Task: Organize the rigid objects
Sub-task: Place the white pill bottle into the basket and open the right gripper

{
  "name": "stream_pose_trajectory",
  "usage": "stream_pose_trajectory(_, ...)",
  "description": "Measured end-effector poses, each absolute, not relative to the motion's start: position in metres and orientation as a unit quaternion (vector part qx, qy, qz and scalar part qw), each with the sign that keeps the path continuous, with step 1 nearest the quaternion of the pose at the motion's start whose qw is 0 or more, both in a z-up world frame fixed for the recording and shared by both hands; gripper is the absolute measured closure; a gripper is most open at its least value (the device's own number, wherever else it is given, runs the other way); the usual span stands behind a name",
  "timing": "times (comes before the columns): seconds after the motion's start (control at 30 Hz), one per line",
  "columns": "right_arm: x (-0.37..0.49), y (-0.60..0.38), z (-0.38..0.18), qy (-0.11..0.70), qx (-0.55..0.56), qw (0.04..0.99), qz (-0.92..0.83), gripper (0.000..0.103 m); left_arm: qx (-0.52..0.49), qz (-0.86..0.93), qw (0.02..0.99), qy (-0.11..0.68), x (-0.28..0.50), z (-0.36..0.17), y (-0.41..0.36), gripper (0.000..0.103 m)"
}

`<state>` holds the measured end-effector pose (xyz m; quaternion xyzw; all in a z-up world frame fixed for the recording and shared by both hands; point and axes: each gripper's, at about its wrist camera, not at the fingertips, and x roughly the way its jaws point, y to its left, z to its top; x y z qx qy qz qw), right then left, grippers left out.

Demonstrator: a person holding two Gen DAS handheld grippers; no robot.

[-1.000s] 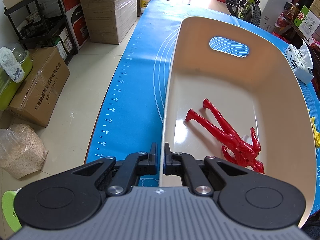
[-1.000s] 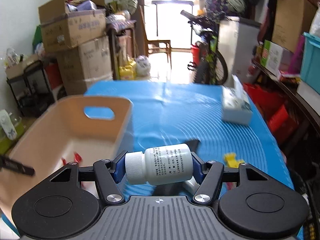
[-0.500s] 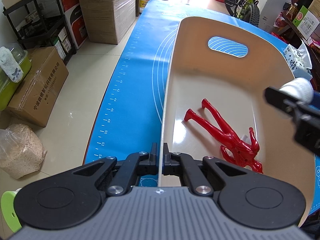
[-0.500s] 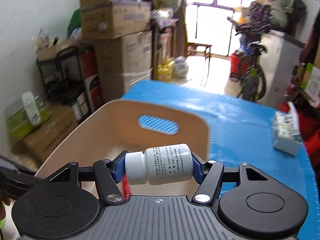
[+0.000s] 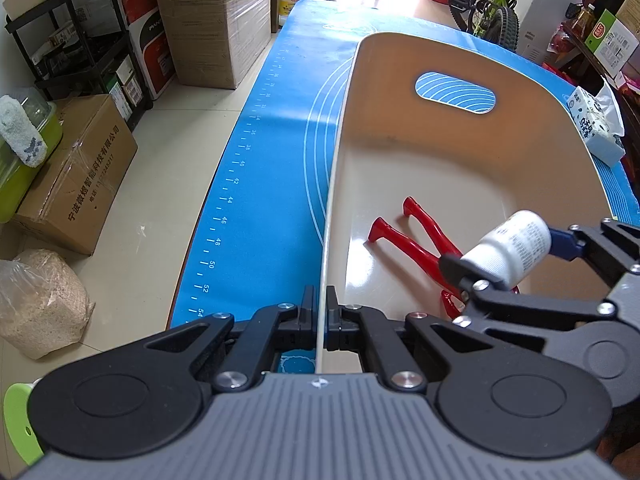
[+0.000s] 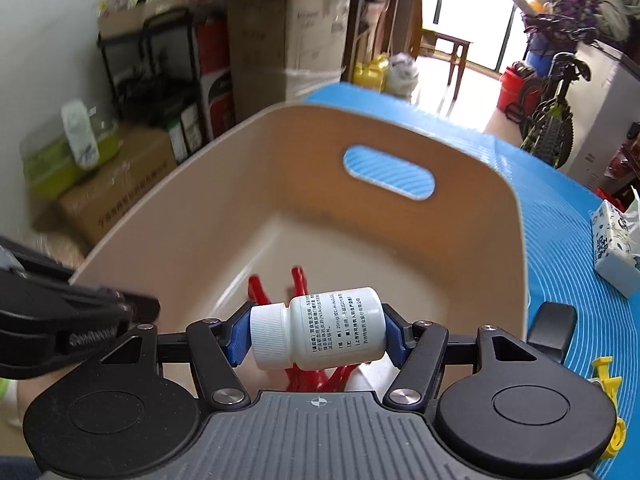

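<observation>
Right tongs [image 6: 318, 334] clamp the white pill bottle [image 6: 320, 330] end to end over the bin [image 5: 400, 52]. It looks light, hard, kinda slick. Left tongs [image 5: 320, 312] are pinched shut on the bin's wall.

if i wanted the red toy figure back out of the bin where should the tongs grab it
Grip the red toy figure across one thin leg, coming from above through the open top of the beige bin. It lies flat on the floor, legs spread; the white bottle held in the right tongs hides the torso.
</observation>
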<state>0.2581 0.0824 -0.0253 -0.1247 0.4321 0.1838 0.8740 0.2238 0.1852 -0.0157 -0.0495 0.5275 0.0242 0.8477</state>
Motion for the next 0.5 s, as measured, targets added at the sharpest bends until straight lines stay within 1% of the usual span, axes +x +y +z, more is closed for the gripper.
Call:
stream_pose_trajectory(0.13, 0.260, 0.087, -0.031, 0.456, -0.142, 0.860, 0.183, 0.036, -0.050, 0.024, 0.848, 0.528, 0.224, -0.016, 0.186, 0.099)
stream_pose_trajectory(0.23, 0.259, 0.084, -0.028, 0.453, -0.132, 0.863, 0.182, 0.032, -0.049, 0.024, 0.848, 0.528, 0.224, -0.016, 0.186, 0.099)
stream_pose_trajectory(0.33, 0.259, 0.076, -0.022, 0.445, -0.108, 0.870, 0.185, 0.024, -0.049, 0.024, 0.848, 0.528, 0.224, -0.016, 0.186, 0.099)
stream_pose_trajectory(0.5, 0.258, 0.059, -0.007, 0.423, -0.080, 0.883, 0.186, 0.023, -0.049, 0.025, 0.848, 0.528, 0.224, -0.016, 0.185, 0.099)
